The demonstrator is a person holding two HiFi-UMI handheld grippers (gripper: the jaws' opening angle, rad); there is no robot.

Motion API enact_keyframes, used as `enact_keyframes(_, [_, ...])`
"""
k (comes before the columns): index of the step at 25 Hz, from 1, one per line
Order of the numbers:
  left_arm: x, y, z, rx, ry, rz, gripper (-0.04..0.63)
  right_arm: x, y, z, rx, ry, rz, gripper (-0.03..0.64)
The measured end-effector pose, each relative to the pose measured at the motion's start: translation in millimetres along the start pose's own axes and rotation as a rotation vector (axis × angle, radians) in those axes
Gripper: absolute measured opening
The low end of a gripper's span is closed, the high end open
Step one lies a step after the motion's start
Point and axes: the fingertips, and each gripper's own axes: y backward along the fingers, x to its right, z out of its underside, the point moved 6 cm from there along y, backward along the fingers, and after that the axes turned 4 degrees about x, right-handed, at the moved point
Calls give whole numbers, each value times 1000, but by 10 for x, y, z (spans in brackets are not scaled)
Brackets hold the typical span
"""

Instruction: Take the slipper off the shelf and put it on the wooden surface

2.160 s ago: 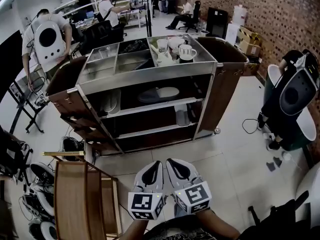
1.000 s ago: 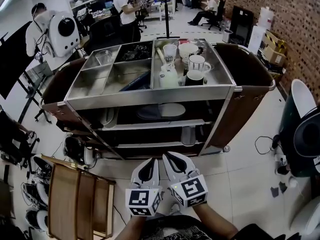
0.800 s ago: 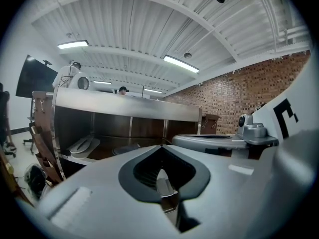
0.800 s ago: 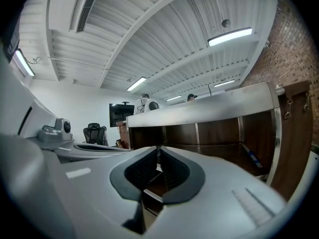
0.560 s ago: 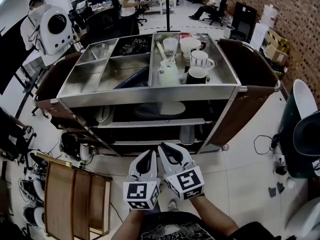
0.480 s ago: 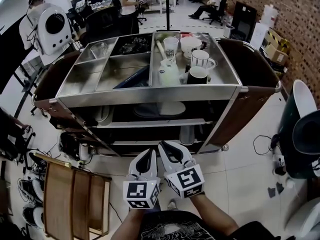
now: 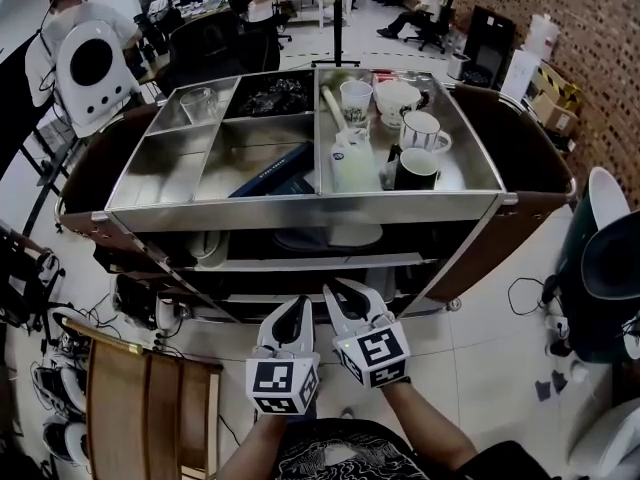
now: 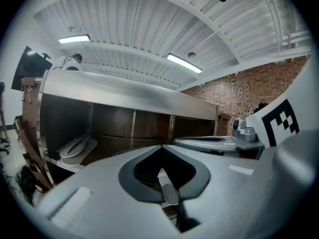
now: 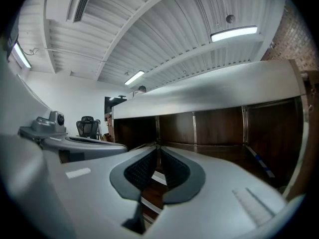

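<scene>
A grey slipper [image 7: 335,236] lies on the cart's upper shelf, half hidden under the steel top [image 7: 300,211]. A pale pair of slippers [image 7: 208,249] stands at that shelf's left end, and the left gripper view also catches this pale pair [image 8: 75,147]. A wooden stand [image 7: 140,408] is on the floor at the lower left. My left gripper [image 7: 299,302] and right gripper [image 7: 335,288] are held side by side just before the cart's lower shelves, both shut and empty. Their tips meet in the left gripper view [image 8: 160,146] and the right gripper view [image 9: 157,144].
The cart top carries several mugs [image 7: 420,130], a bowl [image 7: 398,98], a bottle [image 7: 350,165] and a dark flat item [image 7: 270,171]. Brown side panels [image 7: 520,158] flank the cart. A white robot [image 7: 90,68] and people stand behind; a dark robot [image 7: 605,268] is at right.
The view has closed in on the cart, whose top now fills more of the frame. Both grippers have shifted slightly forward towards the shelves and stay shut.
</scene>
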Motion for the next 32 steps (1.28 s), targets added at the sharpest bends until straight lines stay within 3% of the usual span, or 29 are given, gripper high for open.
enact_keyframes(17, [-517,-442,122,-40,11,27,6,475,-883,387,-81,-18,-10,85])
enact_keyframes(23, [-596,-546,122,-48,-4,45,6,662,-1163,579,-156,-25,-27,151])
enact_keyframes(27, [-678,-607,106,-44,-13,45,6,747,-1320,652,-191,-19,-31,158])
enact_keyframes(32, [-786,-687,105,-41,-10,44,6,863,-1515,730,-263,-79,-57,208])
